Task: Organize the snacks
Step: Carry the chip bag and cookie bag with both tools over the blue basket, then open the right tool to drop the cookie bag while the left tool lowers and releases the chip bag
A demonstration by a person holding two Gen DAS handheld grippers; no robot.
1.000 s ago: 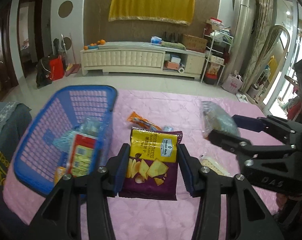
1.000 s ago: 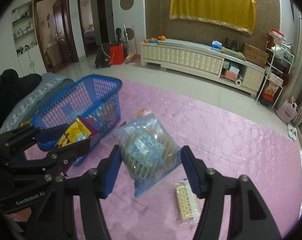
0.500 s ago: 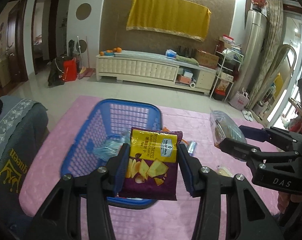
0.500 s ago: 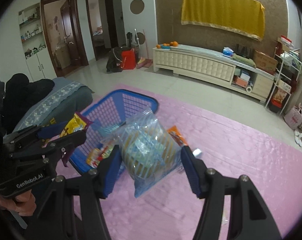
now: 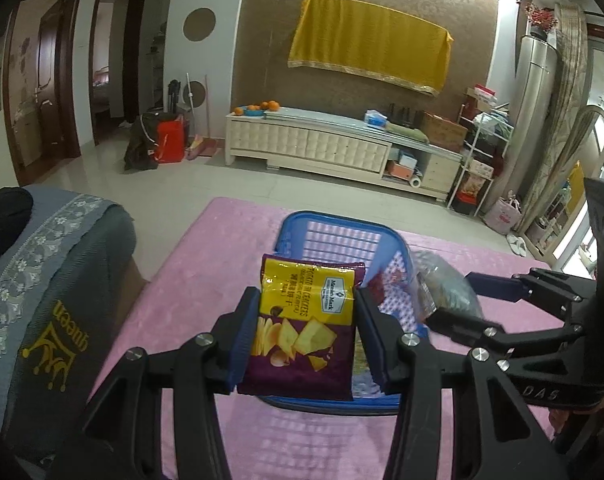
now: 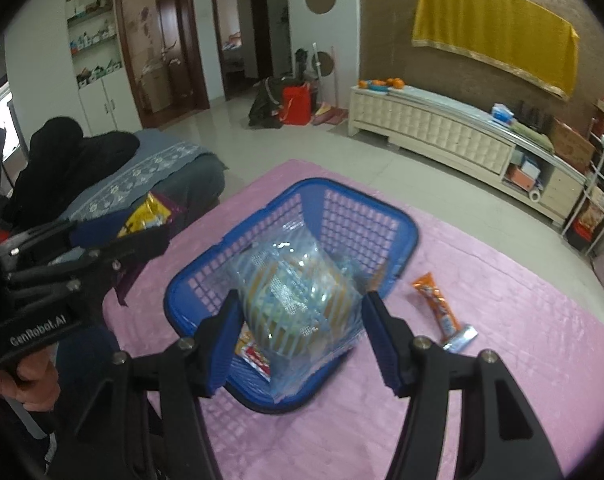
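Snacks held above blue basket (image 6: 398,216)

Left gripper (image 5: 306,336) clamped on chips bag (image 5: 302,344); right gripper (image 6: 302,340) squeezing clear cracker bag (image 6: 298,292). Orange wrapper (image 6: 436,300) at basket's four o'clock on pink mat (image 6: 502,360).

Looking steeply down from both wrists, close above the blue basket (image 5: 344,236) on the pink cloth (image 6: 502,300); shared too, the far cabinet (image 5: 314,146).
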